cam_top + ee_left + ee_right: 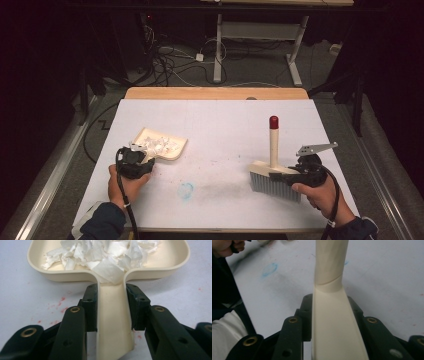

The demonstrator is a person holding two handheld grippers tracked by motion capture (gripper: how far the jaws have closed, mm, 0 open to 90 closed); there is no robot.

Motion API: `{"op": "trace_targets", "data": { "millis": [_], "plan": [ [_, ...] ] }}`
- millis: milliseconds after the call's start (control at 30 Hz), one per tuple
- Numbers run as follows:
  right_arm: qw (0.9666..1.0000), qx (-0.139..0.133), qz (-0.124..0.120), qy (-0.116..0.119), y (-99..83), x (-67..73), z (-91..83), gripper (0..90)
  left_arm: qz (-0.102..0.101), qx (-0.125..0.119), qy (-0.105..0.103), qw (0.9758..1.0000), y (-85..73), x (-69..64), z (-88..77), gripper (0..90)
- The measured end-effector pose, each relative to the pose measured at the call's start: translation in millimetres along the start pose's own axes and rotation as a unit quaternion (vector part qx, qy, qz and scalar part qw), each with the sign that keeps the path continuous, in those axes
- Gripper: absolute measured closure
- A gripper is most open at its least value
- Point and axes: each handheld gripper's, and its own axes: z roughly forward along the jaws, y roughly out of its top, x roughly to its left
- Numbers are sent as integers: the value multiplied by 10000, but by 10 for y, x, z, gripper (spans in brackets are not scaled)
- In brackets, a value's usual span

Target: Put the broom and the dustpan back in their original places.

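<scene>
**Dustpan steadied, brush held ready**

The left tool [111, 307] clamps the dustpan [162, 262] handle, keeping the paper scraps [105, 255] contained on the bench [225, 125]. The right tool [329, 315] grips the brush [272, 177] head, bristles apparently down for sweeping.

A cream plastic dustpan [165, 145] lies flat at the table's near left, heaped with torn white paper scraps [105, 255]. At the near right, a cream hand brush [274, 172] stands bristles down, its red-capped handle upright.

Dark room, cable-strewn floor [190, 70] beyond table [215, 93]
</scene>
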Motion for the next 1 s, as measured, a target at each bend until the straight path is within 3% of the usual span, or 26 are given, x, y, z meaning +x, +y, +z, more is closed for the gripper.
{"op": "trace_targets", "data": {
  "millis": [267,367,500,600,700,767,867,1000],
  "plan": [
    [9999,158,64,-16,128,-220,145,643,16,-46,-444,9990,-19,-168,-6,549],
    [9998,208,62,-34,167,-295,173,623,233,-60,-394,9989,-14,-231,-24,529],
    [9996,211,166,25,188,-406,240,598,227,-114,-459,9986,-13,-202,-24,522],
    [9992,98,354,174,215,-518,233,563,311,-179,-374,9987,-20,-184,-53,504],
    [9989,11,411,228,240,-613,232,507,697,-494,-303,9959,-36,-235,-163,464],
    [9989,-129,459,16,262,-678,218,494,957,-635,-337,9928,-47,-279,-240,435],
    [9981,-35,503,-361,297,-827,227,522,1189,-841,-400,9885,-79,-331,-338,424],
    [9942,20,611,-888,295,-1016,323,573,1285,-845,-435,9871,-154,-339,-400,385]
  ]
}}
